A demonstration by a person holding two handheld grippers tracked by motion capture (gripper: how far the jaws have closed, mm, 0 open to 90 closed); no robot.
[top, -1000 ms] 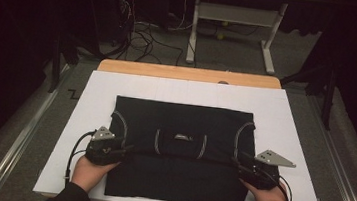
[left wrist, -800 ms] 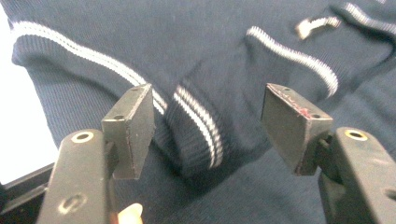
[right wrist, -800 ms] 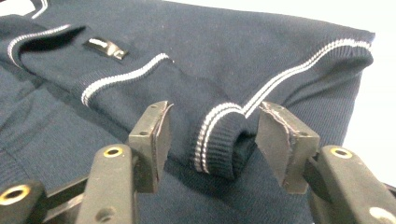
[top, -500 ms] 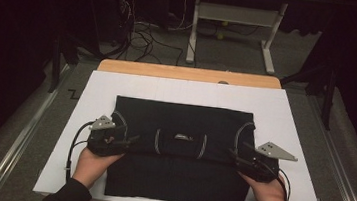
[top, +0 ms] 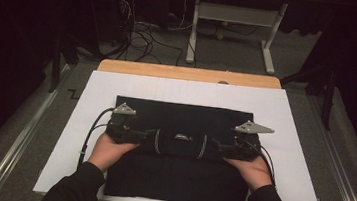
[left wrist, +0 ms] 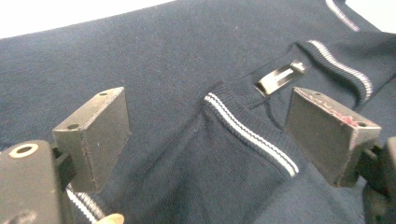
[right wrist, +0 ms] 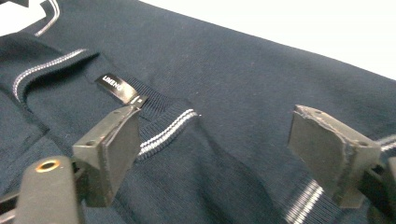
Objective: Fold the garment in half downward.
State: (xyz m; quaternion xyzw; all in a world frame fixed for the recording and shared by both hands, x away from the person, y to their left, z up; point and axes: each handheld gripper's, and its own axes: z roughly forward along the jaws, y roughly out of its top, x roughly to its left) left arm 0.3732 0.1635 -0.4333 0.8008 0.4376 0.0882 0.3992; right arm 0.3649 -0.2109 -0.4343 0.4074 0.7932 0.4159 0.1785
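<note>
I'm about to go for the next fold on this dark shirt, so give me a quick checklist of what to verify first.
1. Left gripper let go: ok, jaws have just been opening, standing apart over the shirt.
2. Right gripper let go: ok, jaws have just been opening, no cloth pinched.
3. Folded part stays put: ok, the collar lies flat between the grippers.
4. Shirt on the white sheet: ok, except the near hem, which reaches the sheet's front edge.
5. Edges squared: ok, far edge straight.
6. Layers smooth underneath: cannot tell.
</note>
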